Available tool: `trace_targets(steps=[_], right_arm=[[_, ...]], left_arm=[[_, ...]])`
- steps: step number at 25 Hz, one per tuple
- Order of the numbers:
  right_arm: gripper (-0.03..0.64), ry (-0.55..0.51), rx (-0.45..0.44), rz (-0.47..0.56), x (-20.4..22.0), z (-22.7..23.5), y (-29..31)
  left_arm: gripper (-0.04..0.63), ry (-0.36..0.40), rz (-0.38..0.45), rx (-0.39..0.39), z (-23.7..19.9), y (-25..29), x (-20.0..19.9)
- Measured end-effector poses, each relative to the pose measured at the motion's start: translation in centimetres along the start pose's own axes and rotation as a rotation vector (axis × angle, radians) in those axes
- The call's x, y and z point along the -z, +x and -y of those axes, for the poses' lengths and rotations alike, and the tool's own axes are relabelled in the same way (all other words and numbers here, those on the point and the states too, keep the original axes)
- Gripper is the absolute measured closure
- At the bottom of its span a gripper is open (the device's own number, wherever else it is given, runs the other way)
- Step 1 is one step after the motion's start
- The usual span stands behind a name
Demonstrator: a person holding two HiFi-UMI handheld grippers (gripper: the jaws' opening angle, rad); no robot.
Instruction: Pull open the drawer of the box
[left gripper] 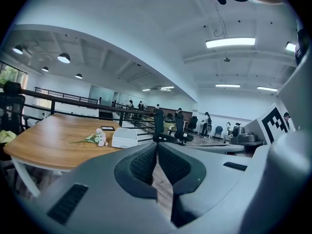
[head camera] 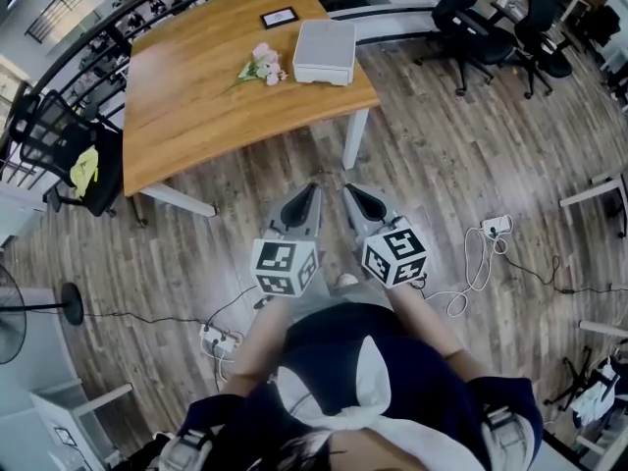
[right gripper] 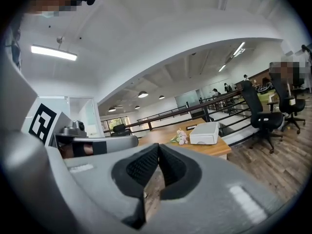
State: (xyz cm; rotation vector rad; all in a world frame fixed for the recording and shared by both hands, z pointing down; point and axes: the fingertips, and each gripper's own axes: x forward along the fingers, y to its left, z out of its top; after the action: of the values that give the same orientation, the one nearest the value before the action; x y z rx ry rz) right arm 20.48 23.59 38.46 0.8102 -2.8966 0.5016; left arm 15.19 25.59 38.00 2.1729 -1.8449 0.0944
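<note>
Approach step: left gripper & right gripper, fingers clenched empty, hang mid-frame, well short of flat white plastic box on wooden bench up top; next needs a reach to it, fingers released.

The head view looks steeply down from above the person onto the left gripper and right gripper, close below it, with the table well ahead of their tips. Each gripper view sits just behind its own jaws and faces forward, almost level. All three views share the table and white box, far in front of the jaws.
</note>
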Motion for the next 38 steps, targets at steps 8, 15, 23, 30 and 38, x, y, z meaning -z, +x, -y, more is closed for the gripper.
trace_targets(steps=[8, 15, 23, 30, 38], right_arm=[[0.618, 0.011, -0.006, -0.02, 0.3, 1.4, 4.8], [0.618, 0.023, 0.042, -0.02, -1.4, 4.5, 12.2], [0.617, 0.04, 0.115, -0.026, -4.0, 8.1, 21.5], [0.548, 0.065, 0.162, -0.029, -4.6, 9.5, 27.0], [0.447, 0.145, 0.198, 0.026, -5.7, 10.7, 29.6]], left_arm=[[0.566, -0.013, -0.011, -0.005, -4.2, 3.0, -0.1], [0.566, 0.006, -0.015, 0.032, -10.3, 8.6, -2.3], [0.566, 0.008, -0.033, 0.087, -18.1, 15.2, -5.0], [0.566, 0.004, -0.048, 0.137, -22.9, 18.3, -5.7], [0.568, 0.021, -0.041, 0.188, -25.7, 20.2, -6.9]])
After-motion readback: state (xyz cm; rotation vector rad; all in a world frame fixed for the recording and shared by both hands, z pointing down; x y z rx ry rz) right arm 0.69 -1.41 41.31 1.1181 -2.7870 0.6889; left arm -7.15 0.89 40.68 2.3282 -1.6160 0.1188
